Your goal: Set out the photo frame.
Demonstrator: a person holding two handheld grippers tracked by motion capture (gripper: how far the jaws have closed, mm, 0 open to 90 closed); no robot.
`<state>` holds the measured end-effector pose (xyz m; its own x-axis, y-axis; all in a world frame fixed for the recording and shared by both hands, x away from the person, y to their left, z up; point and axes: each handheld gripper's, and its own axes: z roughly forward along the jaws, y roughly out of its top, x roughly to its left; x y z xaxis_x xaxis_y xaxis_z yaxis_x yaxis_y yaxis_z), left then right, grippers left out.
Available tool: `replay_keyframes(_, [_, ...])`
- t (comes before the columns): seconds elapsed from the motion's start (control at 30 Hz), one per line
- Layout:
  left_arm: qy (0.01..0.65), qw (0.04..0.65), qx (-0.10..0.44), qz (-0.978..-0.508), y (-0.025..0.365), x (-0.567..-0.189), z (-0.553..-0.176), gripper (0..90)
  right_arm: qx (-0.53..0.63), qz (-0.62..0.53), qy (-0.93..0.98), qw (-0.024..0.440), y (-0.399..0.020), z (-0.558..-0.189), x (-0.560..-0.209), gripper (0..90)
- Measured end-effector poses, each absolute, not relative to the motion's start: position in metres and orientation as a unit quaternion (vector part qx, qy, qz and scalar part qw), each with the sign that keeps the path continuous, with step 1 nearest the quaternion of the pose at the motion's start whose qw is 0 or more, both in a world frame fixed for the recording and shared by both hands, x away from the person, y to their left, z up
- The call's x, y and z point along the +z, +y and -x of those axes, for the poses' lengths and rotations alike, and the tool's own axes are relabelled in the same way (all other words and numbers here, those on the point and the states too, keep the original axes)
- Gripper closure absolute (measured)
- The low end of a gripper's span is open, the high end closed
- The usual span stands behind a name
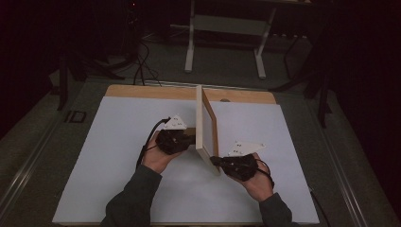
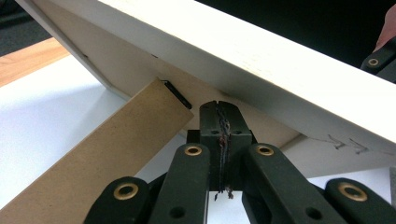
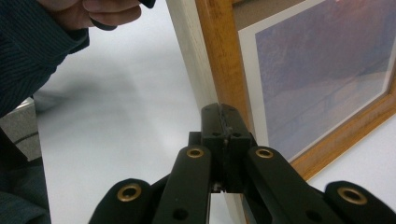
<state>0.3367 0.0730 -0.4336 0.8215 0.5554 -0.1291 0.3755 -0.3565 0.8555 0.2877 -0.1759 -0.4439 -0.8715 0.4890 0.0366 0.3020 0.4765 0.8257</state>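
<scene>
- Behind the picture frame (image 1: 206, 124), the left gripper (image 1: 183, 140) has its jaws pressed together with nothing between them; in the left gripper view the closed tips (image 2: 219, 116) sit at the frame's back, just beside the cardboard easel leg (image 2: 100, 156) that swings out from it.
- At the frame's near corner, the right gripper (image 1: 218, 162) is likewise closed on nothing; the right gripper view shows its tips (image 3: 224, 120) meeting against the pale outer edge, next to the wooden front border (image 3: 224, 56) and the print (image 3: 322, 70) behind it.
- Standing on edge near the middle of the white mat (image 1: 118, 161), the frame runs away from the person, front face to the right, back to the left.
- The step in hand looks like propping the frame on its leg. To do it well, I would keep the right tips steady as a stop at the corner, nudge the leg outward with the left tips in small pushes, and let the frame lean back onto it slowly.
- The frame could tip over or skid on the smooth mat if either push is sudden.
</scene>
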Motion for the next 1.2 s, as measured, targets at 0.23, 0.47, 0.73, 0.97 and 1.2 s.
replay_keyframes(0.23, [0.29, 0.485, 0.098, -0.82, 0.071, -0.435, -0.34, 90.0, 0.457, -0.232, 0.852, 0.102, -0.174, -0.288, -0.444, 90.0])
replay_keyframes(0.47, [0.296, 0.485, 0.1, -0.817, 0.074, -0.435, -0.346, 90.0, 0.461, -0.233, 0.85, 0.107, -0.164, -0.289, -0.445, 90.0])
replay_keyframes(0.73, [0.301, 0.502, 0.081, -0.807, 0.077, -0.438, -0.357, 90.0, 0.459, -0.222, 0.854, 0.102, -0.153, -0.291, -0.448, 90.0])
replay_keyframes(0.97, [0.309, 0.509, 0.07, -0.8, 0.078, -0.44, -0.362, 90.0, 0.443, -0.209, 0.864, 0.117, -0.132, -0.292, -0.455, 90.0])
replay_keyframes(1.2, [0.32, 0.502, 0.071, -0.8, 0.079, -0.439, -0.362, 88.2, 0.449, -0.208, 0.862, 0.108, -0.133, -0.295, -0.457, 90.0])
